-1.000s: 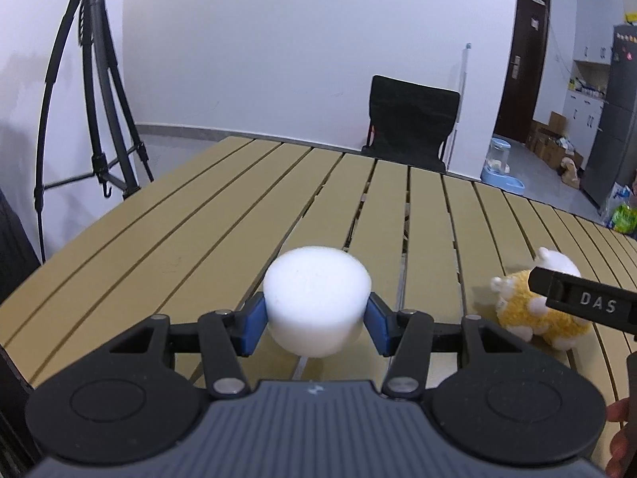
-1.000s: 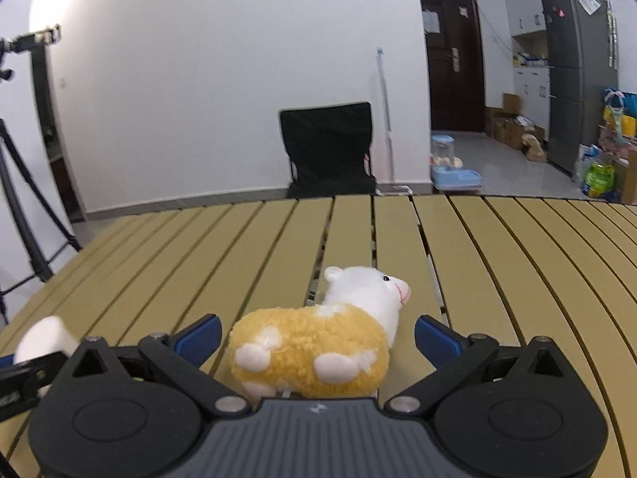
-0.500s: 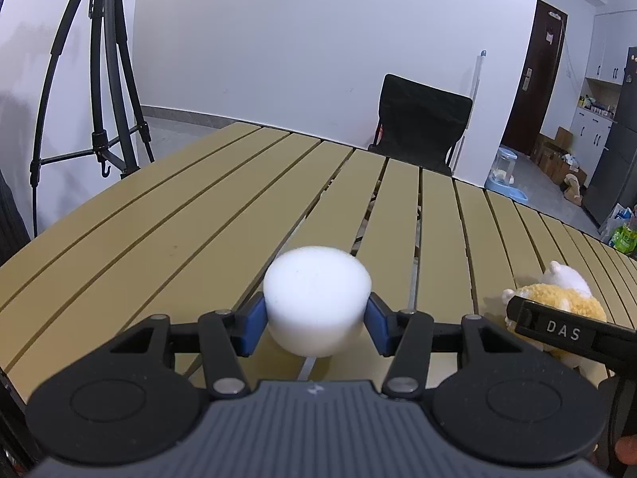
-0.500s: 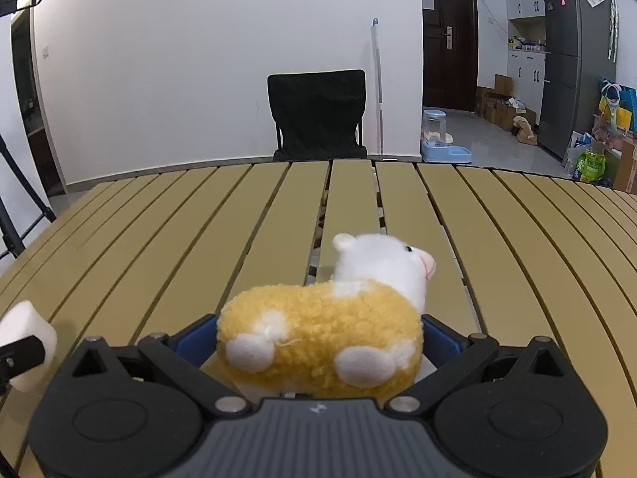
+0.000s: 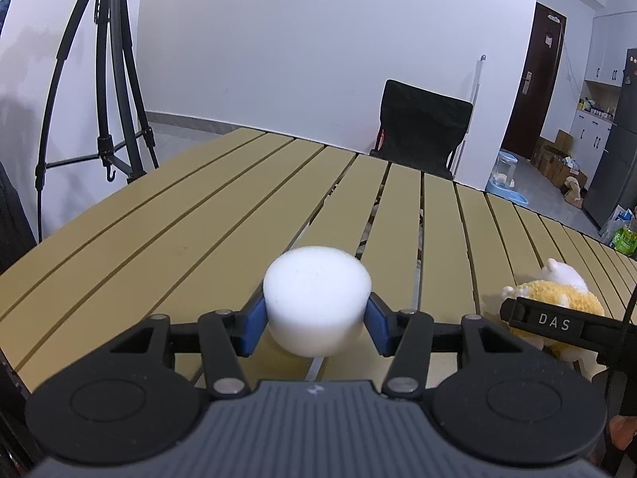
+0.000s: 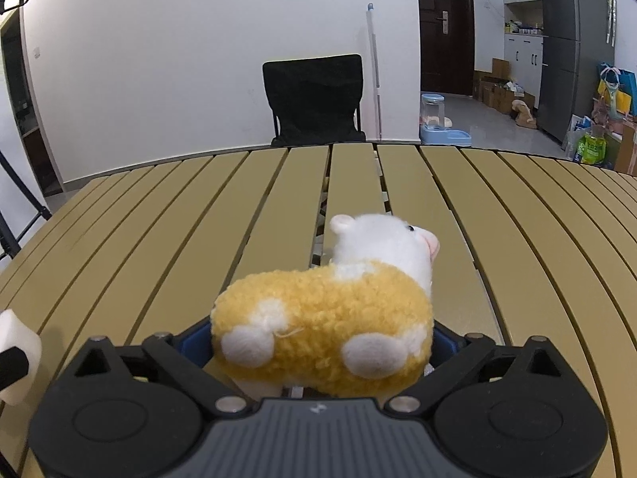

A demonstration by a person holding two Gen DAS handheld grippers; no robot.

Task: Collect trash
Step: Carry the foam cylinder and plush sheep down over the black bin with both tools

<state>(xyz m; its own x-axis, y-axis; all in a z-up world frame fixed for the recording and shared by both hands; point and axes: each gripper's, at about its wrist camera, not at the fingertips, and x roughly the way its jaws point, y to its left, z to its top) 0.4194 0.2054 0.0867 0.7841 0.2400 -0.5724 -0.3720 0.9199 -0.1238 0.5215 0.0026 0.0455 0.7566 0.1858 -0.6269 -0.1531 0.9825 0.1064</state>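
While clamped in left claw [image 5: 317,316]: white foam cylinder [image 5: 317,298].

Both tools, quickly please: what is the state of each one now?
Left tool: closed on the white foam cylinder.
Right tool: closed on the plush sheep.

White foam puck [image 5: 317,303]; yellow plush sheep [image 6: 324,330] with white head, patches, pink snout; tan slatted counter [image 6: 517,263]; black chair [image 6: 314,99]; my blue pads [image 5: 253,324].
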